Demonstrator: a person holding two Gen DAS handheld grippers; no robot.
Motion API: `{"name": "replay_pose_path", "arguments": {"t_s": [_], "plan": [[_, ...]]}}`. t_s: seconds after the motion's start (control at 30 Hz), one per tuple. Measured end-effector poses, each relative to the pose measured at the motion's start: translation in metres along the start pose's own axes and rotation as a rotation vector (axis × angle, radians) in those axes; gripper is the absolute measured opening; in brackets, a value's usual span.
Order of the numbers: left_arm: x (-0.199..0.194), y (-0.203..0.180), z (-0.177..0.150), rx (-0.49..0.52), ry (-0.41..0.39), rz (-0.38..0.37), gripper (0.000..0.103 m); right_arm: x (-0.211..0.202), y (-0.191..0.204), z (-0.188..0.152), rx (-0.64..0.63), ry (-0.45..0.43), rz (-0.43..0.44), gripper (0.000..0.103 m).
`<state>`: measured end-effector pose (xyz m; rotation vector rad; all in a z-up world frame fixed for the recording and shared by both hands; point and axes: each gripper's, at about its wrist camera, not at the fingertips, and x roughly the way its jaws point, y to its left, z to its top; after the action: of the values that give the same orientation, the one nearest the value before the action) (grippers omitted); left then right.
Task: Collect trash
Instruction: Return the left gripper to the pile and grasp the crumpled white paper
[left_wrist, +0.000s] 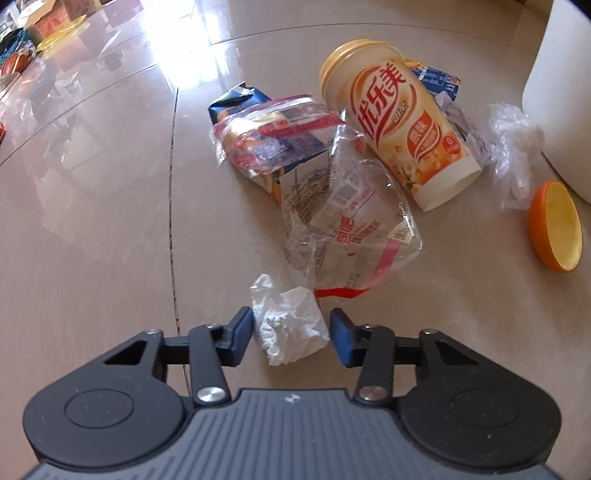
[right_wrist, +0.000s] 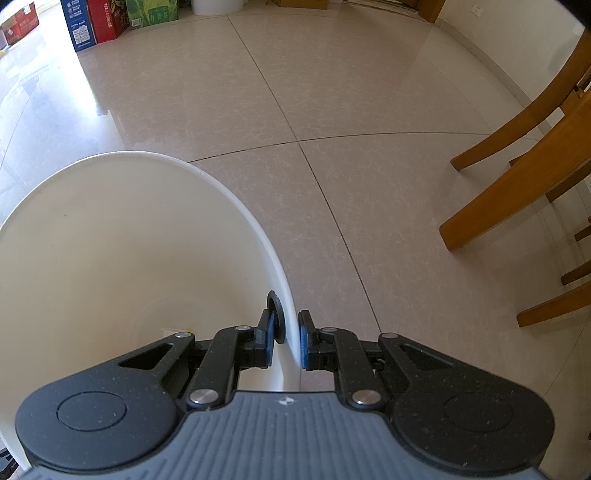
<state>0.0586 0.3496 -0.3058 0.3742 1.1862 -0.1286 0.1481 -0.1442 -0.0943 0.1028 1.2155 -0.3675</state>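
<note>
Left gripper (left_wrist: 291, 338) part open, blue pads either side of a crumpled white tissue (left_wrist: 288, 323) on the glossy tile floor (left_wrist: 110, 221); contact unclear. Beyond it: crinkled clear wrapper (left_wrist: 347, 225), cylindrical paper cup (left_wrist: 399, 122) on its side, orange peel half (left_wrist: 554, 229). Right gripper (right_wrist: 286, 341) pinches the thin rim of the smooth white plastic bin (right_wrist: 110, 240).

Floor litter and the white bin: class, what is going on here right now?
A person holding a gripper in each hand is collecting trash off a tiled floor. The left gripper straddles a crumpled white tissue, its pads at the tissue's sides but not visibly squeezing. The right gripper is clamped on the rim of the white bin. A milk tea cup, plastic wrappers and an orange peel lie on the floor.
</note>
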Motion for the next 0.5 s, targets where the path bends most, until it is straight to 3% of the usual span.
{"name": "replay_pose_path", "arguments": {"t_s": [0.17,0.5], "plan": [[-0.004,-0.002,-0.002,-0.006,0.005,-0.009,0.032,0.0,0.0,0.0,-0.002,0.0,-0.001,0.016],[-0.018,0.002,-0.012,0.013,0.04,-0.051,0.024,0.0,0.0,0.0,-0.001,0.0,-0.001,0.016]]}}
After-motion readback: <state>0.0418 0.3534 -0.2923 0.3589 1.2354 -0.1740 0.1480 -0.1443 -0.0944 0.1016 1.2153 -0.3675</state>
